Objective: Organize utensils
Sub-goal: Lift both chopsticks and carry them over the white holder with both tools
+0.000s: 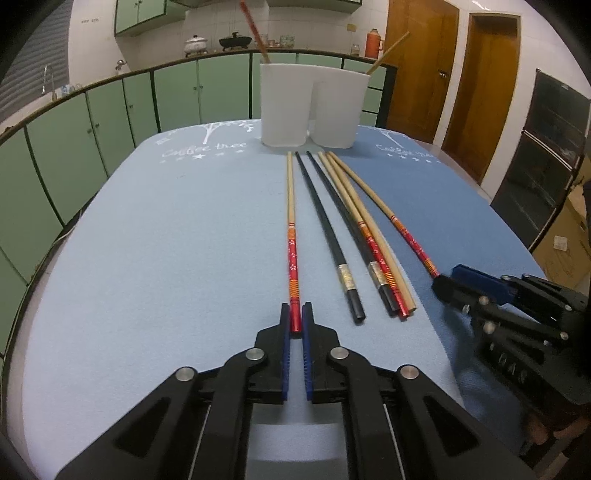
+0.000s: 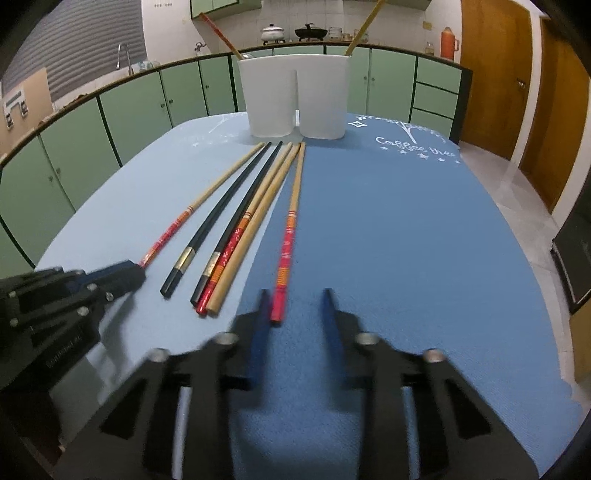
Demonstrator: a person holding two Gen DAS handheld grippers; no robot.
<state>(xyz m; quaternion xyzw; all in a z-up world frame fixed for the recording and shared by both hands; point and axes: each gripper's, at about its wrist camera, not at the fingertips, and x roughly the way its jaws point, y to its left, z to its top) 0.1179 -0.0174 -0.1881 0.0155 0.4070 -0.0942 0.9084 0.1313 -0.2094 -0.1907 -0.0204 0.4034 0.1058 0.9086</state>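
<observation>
On the worktop, covered by a pale blue cloth and a darker blue cloth, six chopsticks lie side by side with their tips towards a white two-compartment plastic holder at the far edge.

Going left to right: the left gripper has its fingers nearly closed around the butt of the leftmost red-handled bamboo chopstick; the blue pads sit tight to either side of it, so it looks gripped, though the chopstick lies flat on the cloth, not lifted. Next come two black chopsticks with silver bands, then a red-handled one touching a plain bamboo one. Farthest right lies another red-handled bamboo chopstick, its butt just inside the right gripper, whose fingers stand wide apart with nothing held; that end rests close to the left finger.

The holder already carries one red-handled chopstick in its left compartment and one bamboo-coloured chopstick in the right. By that count the sorting looks barely begun: two are stowed and six remain on the cloths.
</observation>
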